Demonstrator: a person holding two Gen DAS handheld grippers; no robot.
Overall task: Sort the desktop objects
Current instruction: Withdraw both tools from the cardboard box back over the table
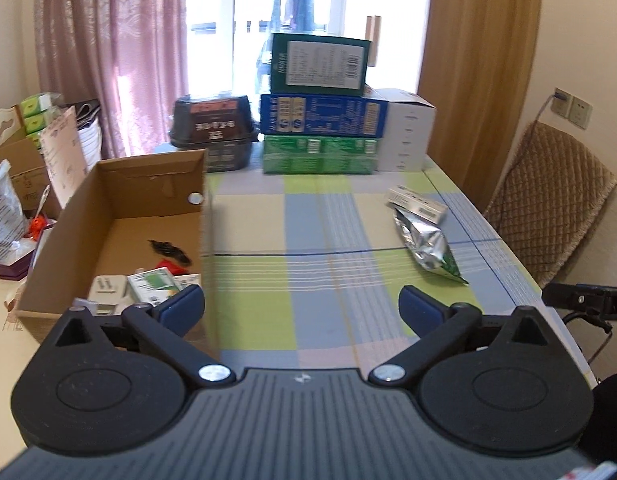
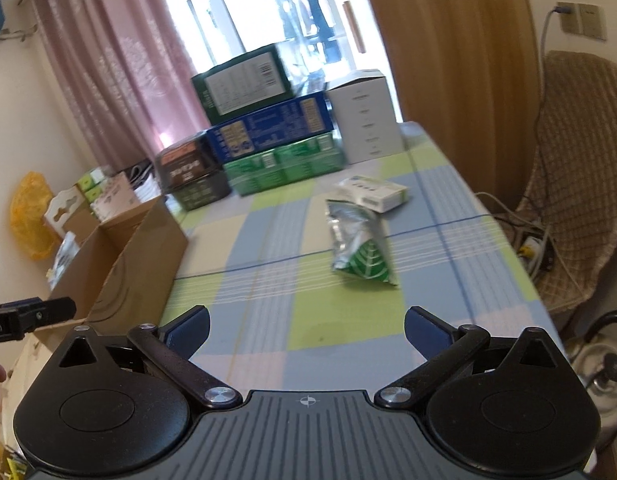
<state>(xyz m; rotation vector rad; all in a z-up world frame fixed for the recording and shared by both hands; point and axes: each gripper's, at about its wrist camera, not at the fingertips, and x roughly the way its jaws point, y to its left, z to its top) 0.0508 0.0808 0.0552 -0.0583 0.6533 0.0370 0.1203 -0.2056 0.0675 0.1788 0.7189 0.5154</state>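
Observation:
A silver foil pouch (image 1: 426, 246) with a green leaf print lies on the checked tablecloth (image 1: 308, 232), and a small white carton (image 1: 416, 202) leans on its far end. An open cardboard box (image 1: 108, 216) at the table's left edge holds a few small cartons and a black hair clip (image 1: 170, 250). My left gripper (image 1: 302, 306) is open over the near cloth beside the box, nothing between its blue pads. My right gripper (image 2: 307, 330) is open too, short of the pouch (image 2: 358, 246) and the white carton (image 2: 374, 192). The cardboard box (image 2: 136, 256) lies to its left.
Stacked green and blue cartons (image 1: 320, 120), a white box (image 1: 408, 132) and dark containers (image 1: 214, 132) line the table's far edge before the window. A padded chair (image 1: 548, 200) stands at the right. Bags and boxes (image 1: 24, 168) crowd the floor to the left.

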